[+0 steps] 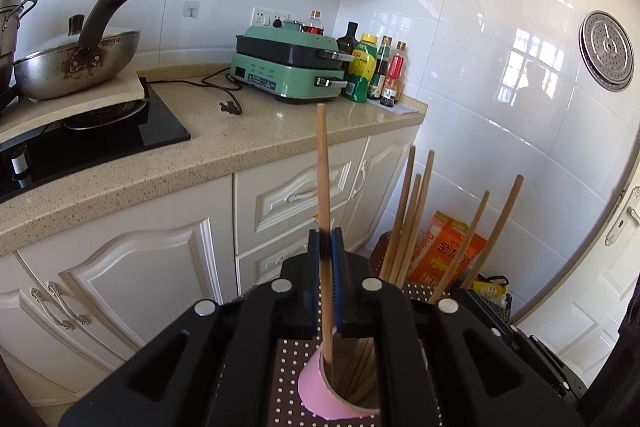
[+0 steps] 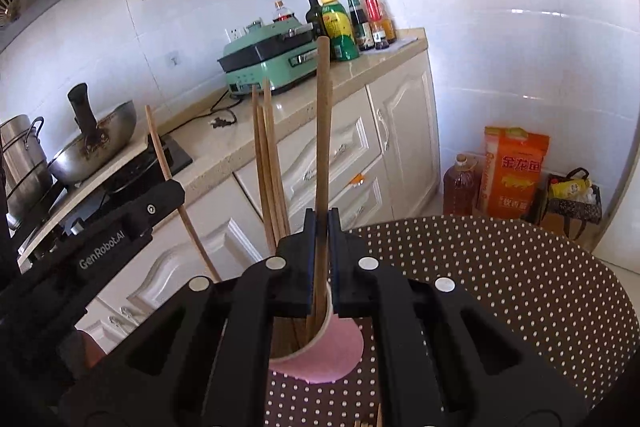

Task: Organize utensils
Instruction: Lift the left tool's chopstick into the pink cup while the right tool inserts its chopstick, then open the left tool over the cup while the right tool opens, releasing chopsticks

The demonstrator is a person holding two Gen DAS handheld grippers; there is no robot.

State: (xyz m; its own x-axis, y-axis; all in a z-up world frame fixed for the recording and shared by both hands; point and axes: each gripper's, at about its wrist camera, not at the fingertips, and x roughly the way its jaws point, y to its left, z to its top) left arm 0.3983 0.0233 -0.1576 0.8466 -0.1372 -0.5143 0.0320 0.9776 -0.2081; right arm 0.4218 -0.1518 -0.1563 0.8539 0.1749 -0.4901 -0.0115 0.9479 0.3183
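Note:
A pink paper cup (image 1: 316, 393) stands on a brown dotted table (image 1: 286, 379) and holds several wooden chopsticks (image 1: 408, 223). My left gripper (image 1: 326, 247) is shut on one upright chopstick (image 1: 323, 163) whose lower end is inside the cup. In the right wrist view the cup (image 2: 332, 359) sits just below my right gripper (image 2: 321, 227), which is shut on another upright chopstick (image 2: 322, 115) reaching into the cup. Several other chopsticks (image 2: 266, 163) lean in the cup. The left gripper's black body (image 2: 100, 239) shows at the left.
A beige kitchen counter (image 1: 248, 143) over white cabinets holds a green electric grill (image 1: 288, 67), sauce bottles (image 1: 372, 71), a wok (image 1: 76, 63) and a black cooktop. An orange rice bag (image 2: 512, 171), an oil bottle (image 2: 460, 187) and a bag stand on the floor by the tiled wall.

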